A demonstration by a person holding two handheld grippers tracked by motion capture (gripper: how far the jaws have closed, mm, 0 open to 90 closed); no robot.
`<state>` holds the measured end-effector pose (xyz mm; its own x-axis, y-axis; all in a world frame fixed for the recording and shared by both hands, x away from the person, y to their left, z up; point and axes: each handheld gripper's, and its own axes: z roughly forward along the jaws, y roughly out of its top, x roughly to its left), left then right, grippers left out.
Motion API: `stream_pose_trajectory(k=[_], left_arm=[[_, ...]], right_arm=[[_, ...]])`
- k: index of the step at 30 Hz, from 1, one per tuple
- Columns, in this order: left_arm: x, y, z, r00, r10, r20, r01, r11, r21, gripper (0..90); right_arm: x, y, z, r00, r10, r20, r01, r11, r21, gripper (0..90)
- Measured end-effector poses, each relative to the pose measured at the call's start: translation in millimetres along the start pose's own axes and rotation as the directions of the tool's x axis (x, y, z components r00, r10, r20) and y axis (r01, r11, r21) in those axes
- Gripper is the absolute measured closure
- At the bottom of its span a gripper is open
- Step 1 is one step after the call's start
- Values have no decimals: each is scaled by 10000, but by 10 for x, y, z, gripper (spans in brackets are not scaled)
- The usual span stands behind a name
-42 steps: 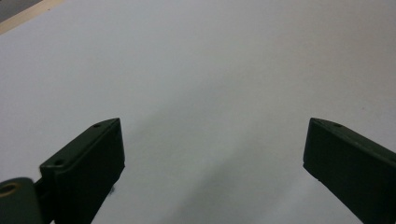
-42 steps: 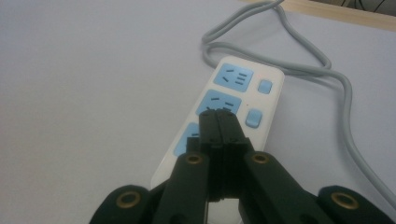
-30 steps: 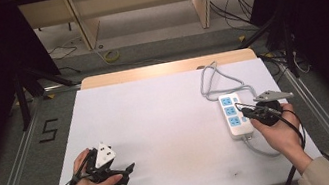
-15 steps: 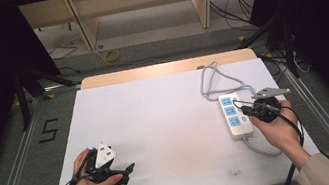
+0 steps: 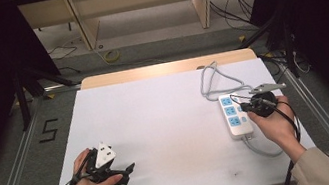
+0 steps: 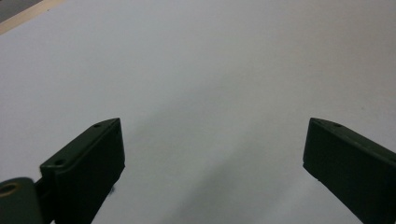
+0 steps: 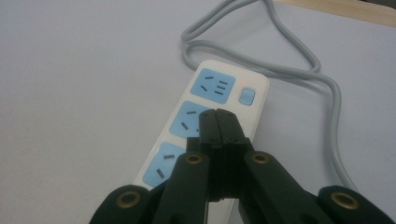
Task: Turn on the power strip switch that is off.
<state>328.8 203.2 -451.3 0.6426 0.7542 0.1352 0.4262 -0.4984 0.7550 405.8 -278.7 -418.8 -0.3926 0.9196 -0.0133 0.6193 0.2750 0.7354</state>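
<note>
- right gripper (image 7: 218, 122) has edged slightly toward the table's far side since a second ago; left unchanged
- power strip (image 5: 233, 115) lies at the table's right, grey cable (image 5: 214, 81) looped behind
- right jaws clenched, empty, over the middle socket, likely to press
- left gripper (image 5: 124, 173) released, parked near-left on the table (image 5: 166, 117)

"5" on the floor (image 5: 48, 131)

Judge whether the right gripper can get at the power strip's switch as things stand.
Probably yes. The right gripper, jaws shut, sits right over the power strip, and the blue switch lies just ahead, uncovered; the grey cable loops beyond it.
</note>
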Motion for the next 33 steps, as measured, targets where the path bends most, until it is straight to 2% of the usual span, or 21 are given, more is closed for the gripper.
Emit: stream_pose_trajectory(k=[16,33], left_arm=[[1,0,0,10000,0,12,0,10000,-4,50],[4,1,-2,10000,7,0,-7,10000,-14,53]], right_arm=[[-62,50,121,9996,280,20,-280,9990,358,900],[-98,85,214,9994,330,85,-335,9970,694,900]])
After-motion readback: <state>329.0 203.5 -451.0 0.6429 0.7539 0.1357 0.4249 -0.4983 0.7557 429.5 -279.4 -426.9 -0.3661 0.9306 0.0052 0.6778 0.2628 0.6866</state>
